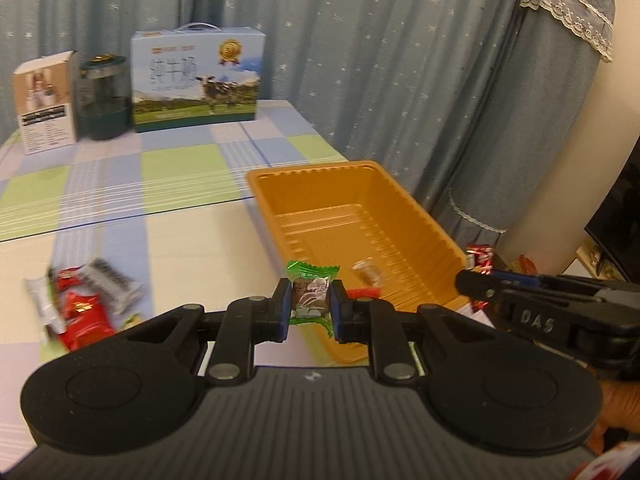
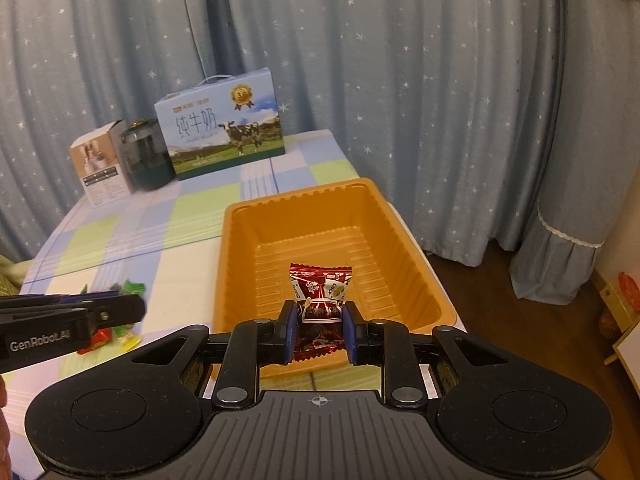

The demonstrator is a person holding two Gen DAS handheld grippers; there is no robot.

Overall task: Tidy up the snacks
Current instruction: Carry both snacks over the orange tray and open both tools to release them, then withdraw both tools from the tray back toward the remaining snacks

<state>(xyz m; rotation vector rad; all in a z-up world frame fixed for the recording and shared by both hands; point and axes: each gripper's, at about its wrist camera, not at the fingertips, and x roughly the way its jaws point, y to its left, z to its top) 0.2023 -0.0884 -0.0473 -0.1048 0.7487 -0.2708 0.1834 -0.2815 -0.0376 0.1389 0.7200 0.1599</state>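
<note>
Holding green-wrapped dark candy [image 1: 311, 295] clenched in left claw [image 1: 308, 304] and red foil-wrapped candy [image 2: 320, 304] clenched in right claw [image 2: 320, 330], both over near end of ribbed orange plastic tray [image 2: 236, 240] on desk, presumably for dropping in.

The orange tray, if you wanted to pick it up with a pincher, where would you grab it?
Probably the orange tray is best gripped by its flat rim on a long side, coming down from above with one finger inside and one outside. The rim sticks out like a lip, and the sloping walls look too wide to span.
</note>
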